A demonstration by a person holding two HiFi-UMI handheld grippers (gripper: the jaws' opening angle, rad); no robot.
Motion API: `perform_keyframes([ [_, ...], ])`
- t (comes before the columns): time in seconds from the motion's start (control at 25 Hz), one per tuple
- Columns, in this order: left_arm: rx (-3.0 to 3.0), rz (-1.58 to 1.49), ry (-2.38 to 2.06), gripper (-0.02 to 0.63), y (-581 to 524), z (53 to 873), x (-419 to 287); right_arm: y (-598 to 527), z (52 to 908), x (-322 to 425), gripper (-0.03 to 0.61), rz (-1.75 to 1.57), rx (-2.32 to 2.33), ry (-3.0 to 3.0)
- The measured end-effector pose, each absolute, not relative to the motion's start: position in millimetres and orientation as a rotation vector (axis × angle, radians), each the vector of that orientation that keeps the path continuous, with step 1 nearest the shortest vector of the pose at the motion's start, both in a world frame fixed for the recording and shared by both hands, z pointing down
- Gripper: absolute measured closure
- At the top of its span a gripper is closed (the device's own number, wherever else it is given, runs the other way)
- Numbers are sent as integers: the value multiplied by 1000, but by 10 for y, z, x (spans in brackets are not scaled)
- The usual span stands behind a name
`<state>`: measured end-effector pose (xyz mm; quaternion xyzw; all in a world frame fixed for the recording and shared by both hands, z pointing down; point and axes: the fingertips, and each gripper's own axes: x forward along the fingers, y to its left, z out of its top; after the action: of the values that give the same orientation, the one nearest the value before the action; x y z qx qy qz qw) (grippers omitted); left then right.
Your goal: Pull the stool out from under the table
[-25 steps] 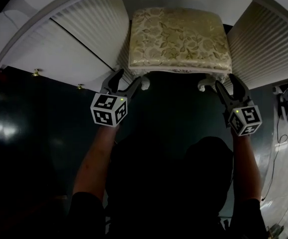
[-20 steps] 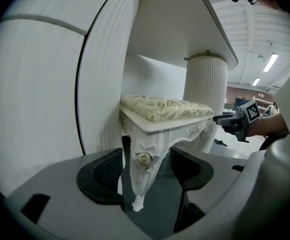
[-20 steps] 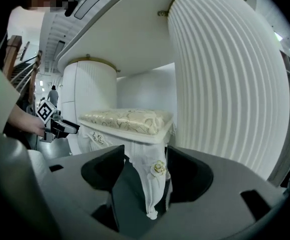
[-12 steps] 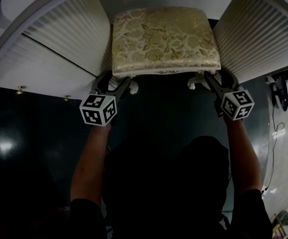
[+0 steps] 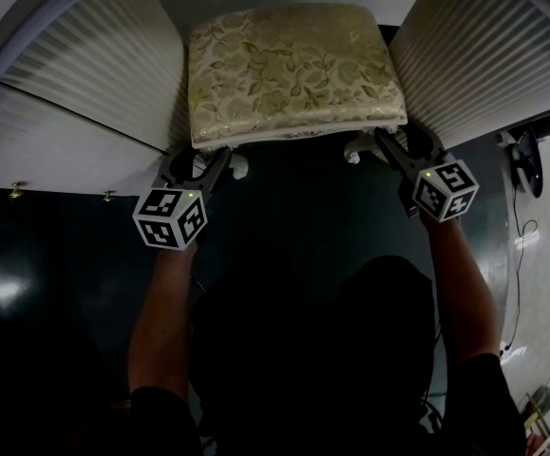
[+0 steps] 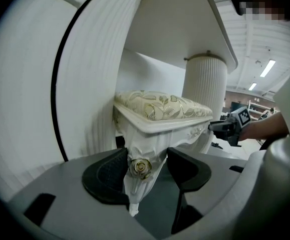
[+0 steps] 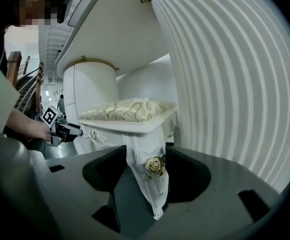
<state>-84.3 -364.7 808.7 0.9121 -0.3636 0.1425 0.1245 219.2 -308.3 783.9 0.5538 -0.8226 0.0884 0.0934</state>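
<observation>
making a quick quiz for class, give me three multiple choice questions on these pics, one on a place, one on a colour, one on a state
1. Where does the stool stand?
A between two fluted white pedestals
B on a tabletop
C on a shelf

2. What colour is its seat cushion?
A plain red
B gold with leaves
C blue stripes

3. What is the right gripper doing?
A hanging open, empty
B holding a cable
C closed on a front leg

1 A: ribbed pedestals flank it.
2 B: the gold leaf pattern shows in every view.
3 C: the leg sits clamped between its jaws.
</observation>
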Motion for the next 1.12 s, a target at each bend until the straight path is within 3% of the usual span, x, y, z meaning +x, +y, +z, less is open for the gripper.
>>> perform_keyframes([
  [0.44,2664,463,-1079,360,-3640,8084,-853,-3111,8063,2199,355,215,1507,-2298],
  [0.56,2661,473,-1045,285,-3670,8100,-871,-3109,8074,2187,356,299,1519,-2352],
  [0.6,2668,487,-1020,292,-3668,8100,-852,-3110,8072,2189,356,312,1521,-2357],
  [0.64,2674,506,-1001,356,-3658,8100,-831,-3106,8075,2192,356,325,1519,-2357],
  [1.12,2520,751,-885,368,-3629,8081,-816,-3118,8058,2176,356,590,1430,-2246],
])
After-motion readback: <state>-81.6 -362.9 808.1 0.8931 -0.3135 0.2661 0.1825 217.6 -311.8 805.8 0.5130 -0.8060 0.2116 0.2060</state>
